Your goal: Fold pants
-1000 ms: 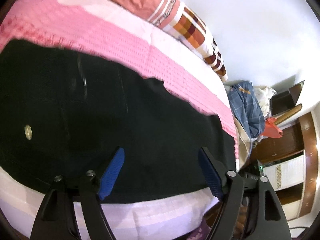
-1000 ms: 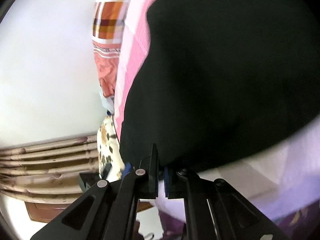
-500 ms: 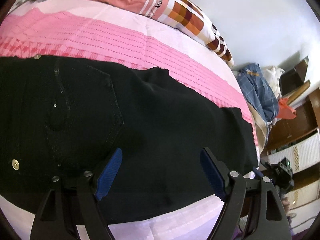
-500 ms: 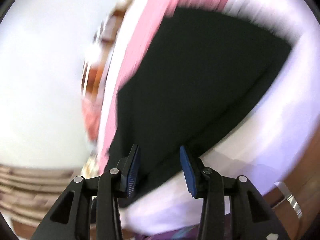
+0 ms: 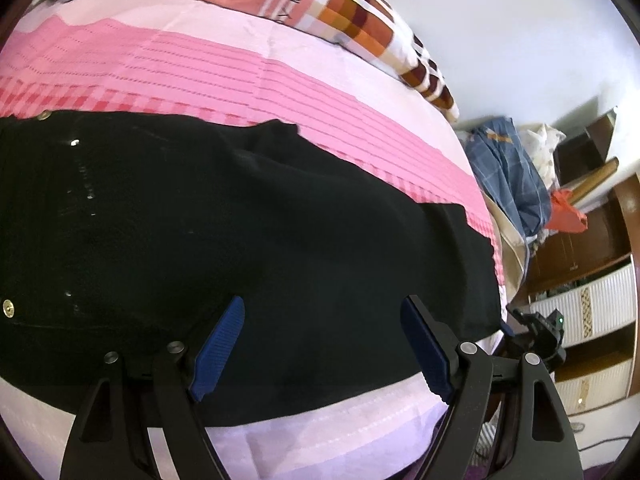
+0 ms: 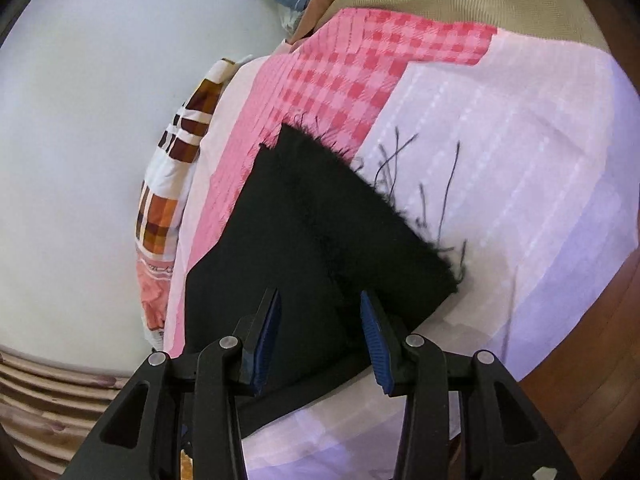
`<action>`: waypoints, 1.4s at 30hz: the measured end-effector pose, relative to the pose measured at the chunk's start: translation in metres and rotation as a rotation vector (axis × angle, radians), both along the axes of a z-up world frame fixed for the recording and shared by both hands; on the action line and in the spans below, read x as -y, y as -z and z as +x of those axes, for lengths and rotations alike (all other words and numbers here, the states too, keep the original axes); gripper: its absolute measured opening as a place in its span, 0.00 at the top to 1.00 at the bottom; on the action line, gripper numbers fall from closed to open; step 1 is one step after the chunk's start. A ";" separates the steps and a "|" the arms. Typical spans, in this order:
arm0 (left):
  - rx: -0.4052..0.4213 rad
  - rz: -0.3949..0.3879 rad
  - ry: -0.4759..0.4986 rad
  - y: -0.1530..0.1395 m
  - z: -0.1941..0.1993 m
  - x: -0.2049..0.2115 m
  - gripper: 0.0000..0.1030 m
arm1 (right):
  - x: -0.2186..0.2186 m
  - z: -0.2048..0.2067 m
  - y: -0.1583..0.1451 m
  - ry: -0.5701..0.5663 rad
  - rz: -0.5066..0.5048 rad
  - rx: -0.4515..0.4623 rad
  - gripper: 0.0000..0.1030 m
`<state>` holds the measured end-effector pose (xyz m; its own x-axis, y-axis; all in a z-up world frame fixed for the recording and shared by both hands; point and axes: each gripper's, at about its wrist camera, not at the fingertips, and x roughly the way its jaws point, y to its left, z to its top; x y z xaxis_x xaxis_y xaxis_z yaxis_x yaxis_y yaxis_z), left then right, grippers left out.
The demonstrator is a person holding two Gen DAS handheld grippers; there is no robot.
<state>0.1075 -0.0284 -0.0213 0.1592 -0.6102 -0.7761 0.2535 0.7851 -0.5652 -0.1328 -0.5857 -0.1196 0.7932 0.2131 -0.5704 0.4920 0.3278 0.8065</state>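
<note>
Since 0.5 s ago, the right gripper (image 6: 320, 320) has been swung to face the frayed leg hem of the black pants (image 5: 248, 240), and its 2 blue-padded fingers have been spread wider, with nothing held between them. Little change is seen at the left gripper (image 5: 320, 344), whose fingers are kept wide apart above the cloth, gripping nothing. The pants are laid flat across the pink bedsheet (image 5: 224, 76), waist to the left, loose threads trailing from the hem. A checked pillow (image 5: 360, 28) is seen against the wall.
</note>
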 end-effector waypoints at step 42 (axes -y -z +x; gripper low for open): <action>0.015 0.056 -0.085 -0.001 -0.001 -0.019 0.22 | 0.014 -0.028 -0.006 0.079 -0.203 -0.194 0.98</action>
<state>0.1066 -0.0092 -0.0198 0.2200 -0.5497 -0.8059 0.1927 0.8343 -0.5165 -0.1607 -0.5993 -0.1135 0.6750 0.0212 -0.7375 0.6606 0.4279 0.6169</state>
